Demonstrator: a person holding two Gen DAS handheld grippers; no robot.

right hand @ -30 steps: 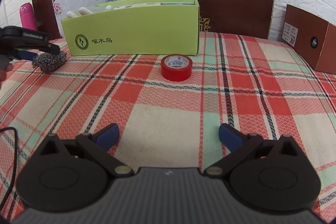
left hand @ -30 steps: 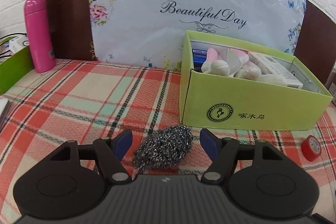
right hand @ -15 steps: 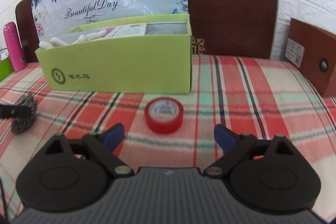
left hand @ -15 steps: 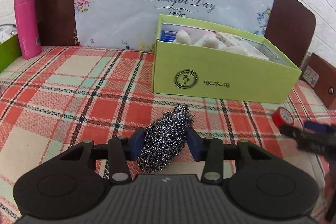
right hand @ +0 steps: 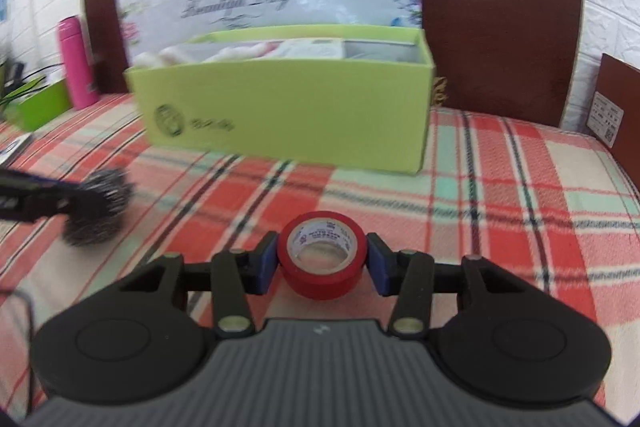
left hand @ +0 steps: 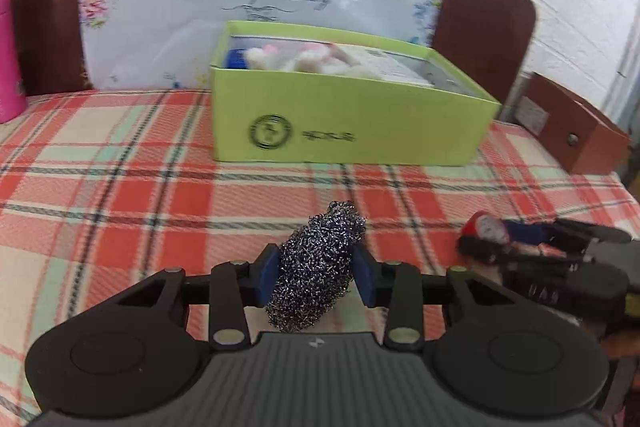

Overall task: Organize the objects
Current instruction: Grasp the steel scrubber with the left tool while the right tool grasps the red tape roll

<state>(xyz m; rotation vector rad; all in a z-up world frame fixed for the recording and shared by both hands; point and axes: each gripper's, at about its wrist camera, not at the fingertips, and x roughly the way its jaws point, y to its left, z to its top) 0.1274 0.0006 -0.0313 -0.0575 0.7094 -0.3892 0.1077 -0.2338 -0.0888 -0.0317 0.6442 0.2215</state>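
Before the green box (left hand: 344, 115), both grippers are loaded for stowing.

Left gripper (left hand: 318, 277) has its fingers clenched on the steel wool scourer (left hand: 316, 271), squeezed narrow, in front of the box's left half. Right gripper (right hand: 322, 263) grasps the red tape roll (right hand: 322, 253) across its sides, in front of the box's right half. Both items appear lifted clear of the plaid cloth (right hand: 500, 187), though blur leaves this uncertain. Judged next: deposit into the box, already part-filled.

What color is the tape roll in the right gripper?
Red, with a white core label; the tape roll shows best in the right wrist view.

Steel scourer (left hand: 316, 267) between left tool (left hand: 318, 277) pads
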